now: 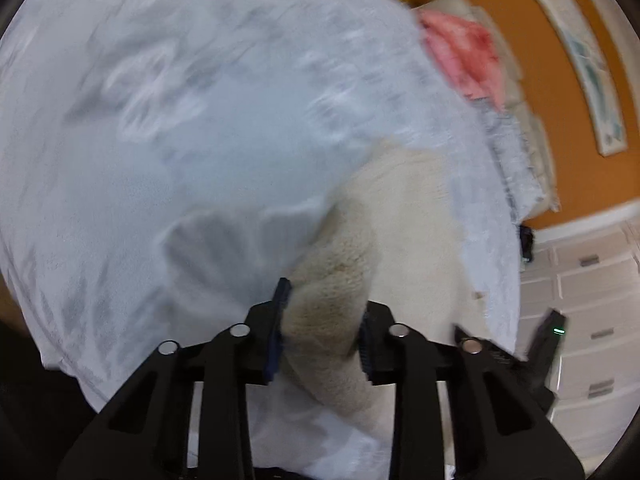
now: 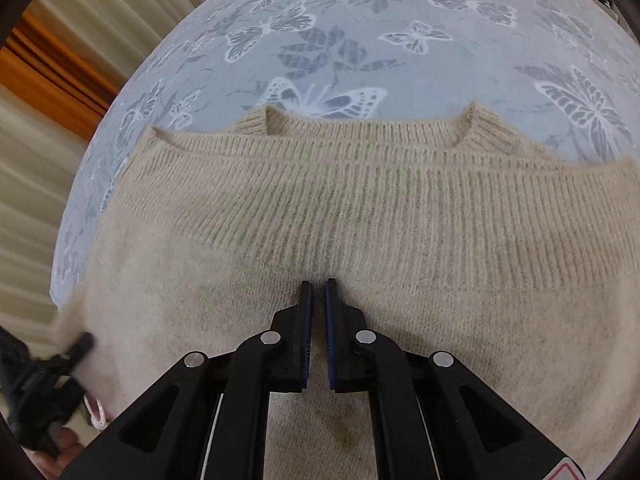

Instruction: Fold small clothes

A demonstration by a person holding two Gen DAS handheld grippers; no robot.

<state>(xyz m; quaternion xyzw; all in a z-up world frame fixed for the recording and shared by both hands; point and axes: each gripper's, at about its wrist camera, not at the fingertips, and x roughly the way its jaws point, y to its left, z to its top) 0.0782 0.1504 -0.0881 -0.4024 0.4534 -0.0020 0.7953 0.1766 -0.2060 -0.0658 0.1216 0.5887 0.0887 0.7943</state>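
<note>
A beige knit sweater (image 2: 360,208) lies on a grey bedsheet with a butterfly print (image 2: 360,48), its ribbed hem folded up toward the neckline. My right gripper (image 2: 319,292) rests on the sweater's middle with its jaws nearly together and nothing between them. In the blurred left wrist view my left gripper (image 1: 322,304) is shut on a bunched fold of the sweater (image 1: 332,312) near its edge. The rest of the sweater (image 1: 404,216) spreads over the bedsheet (image 1: 180,120). The left gripper also shows in the right wrist view (image 2: 60,364) at the sweater's left edge.
A pink garment (image 1: 464,52) lies on a pile at the bed's far side by an orange wall (image 1: 520,80). White drawers (image 1: 588,292) stand to the right. Pale curtains (image 2: 36,184) hang left of the bed. The right gripper (image 1: 520,356) shows at the sweater's right.
</note>
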